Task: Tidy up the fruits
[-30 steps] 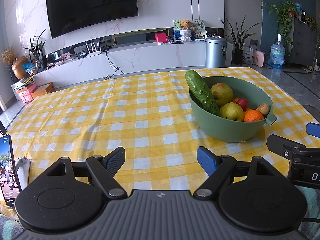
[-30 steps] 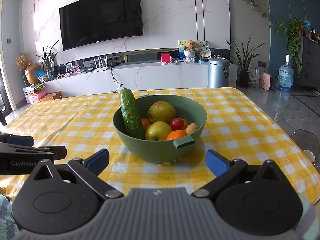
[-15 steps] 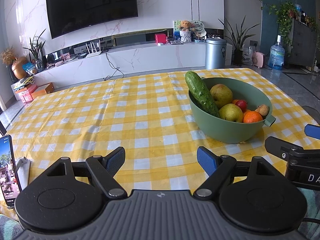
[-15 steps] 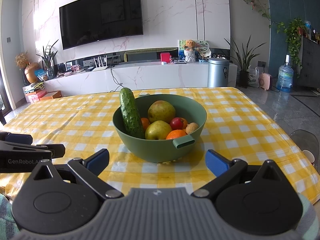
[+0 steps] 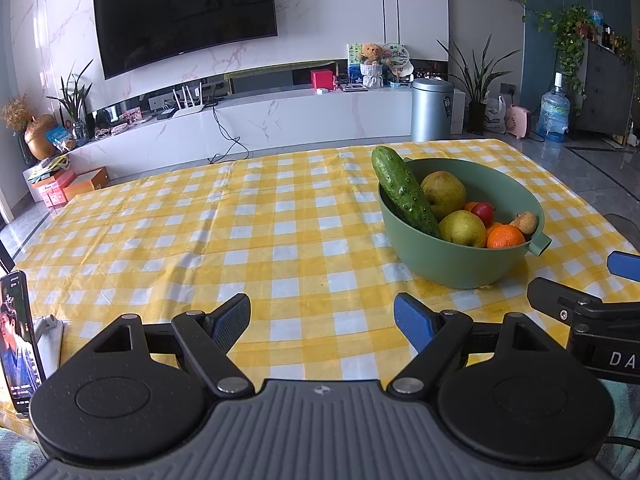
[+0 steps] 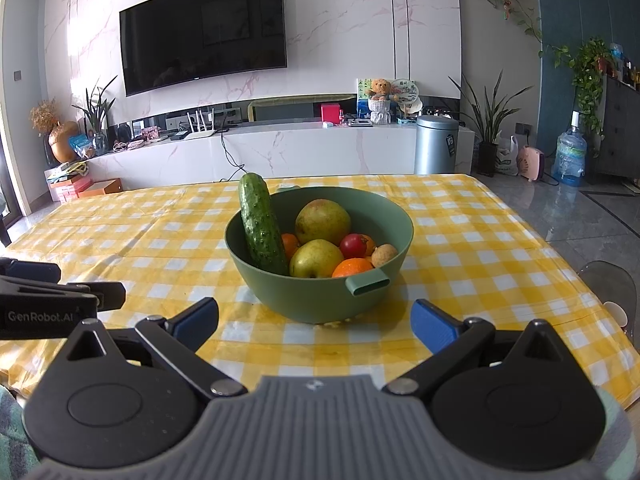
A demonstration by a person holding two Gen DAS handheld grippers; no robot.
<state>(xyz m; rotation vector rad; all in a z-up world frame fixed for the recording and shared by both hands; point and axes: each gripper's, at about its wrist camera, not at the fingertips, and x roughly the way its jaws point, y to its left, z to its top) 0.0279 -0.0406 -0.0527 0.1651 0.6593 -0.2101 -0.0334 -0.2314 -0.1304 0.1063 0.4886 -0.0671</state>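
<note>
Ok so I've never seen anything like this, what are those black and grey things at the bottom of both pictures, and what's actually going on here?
They are two hand-held grippers, not a robot arm. A person carries one in each hand, and each has a wide-angle camera looking forward along its two blue-tipped fingers. One picture comes from the left gripper, the other from the right gripper. Each also shows up at the edge of the other's view.

Both are open and hold nothing.

Ahead is a table with a yellow checked cloth. On it stands a green bowl, closer to the right gripper. In it are a cucumber leaning over the rim, two pears, an orange, a small red fruit and a small brownish one. A phone stands at the left edge of the left view.
</note>
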